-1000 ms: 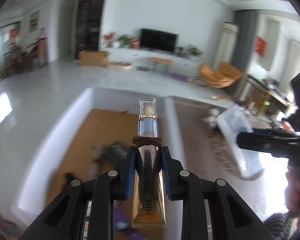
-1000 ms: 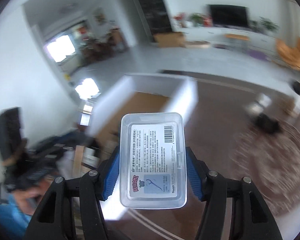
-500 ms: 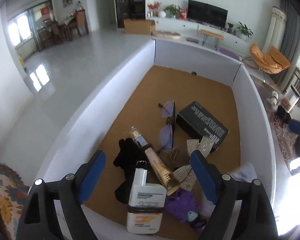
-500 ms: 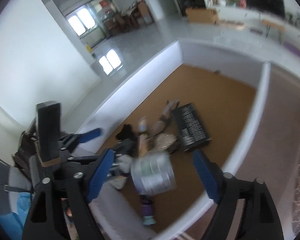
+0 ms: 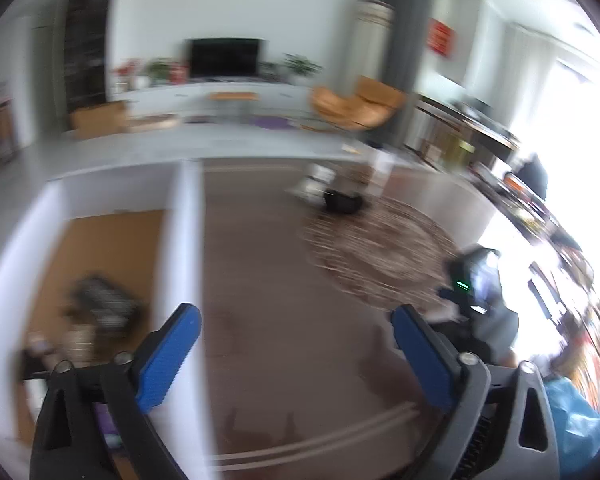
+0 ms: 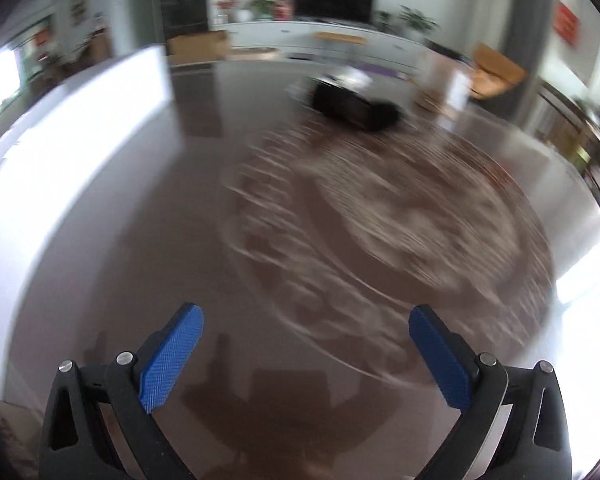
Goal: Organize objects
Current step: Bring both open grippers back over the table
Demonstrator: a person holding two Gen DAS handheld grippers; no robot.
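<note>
1. Left wrist view: your left gripper is empty, its blue pads spread wide and opening the last bit, with only dark brown floor between them.
2. Same view, lower left of the frame: there's the white-walled bin with its cork-brown bottom, and a blurred dark box with some pale bits lying inside it. Those sorted objects sit left of your left gripper, across the white wall. The motion blur hides which way their long sides run.
3. Same view, right of centre: the round patterned rug spreads across the floor, and at its upper edge sit a black item and some white things. They lie ahead and a little right of your gripper, well apart from it.
4. Right wrist view: your right gripper is also empty, pads wide and widening, with nothing between them but floor and the rug's near edge.
5. Same view, upper centre: the black item lies across the rug from you, almost dead ahead, with something white just behind it. It looks long left-to-right, though it's too smeared to be sure.
6. My read: if that far-side cluster is next, it sits straight ahead of the right gripper, while the left is the one beside the bin.
</note>
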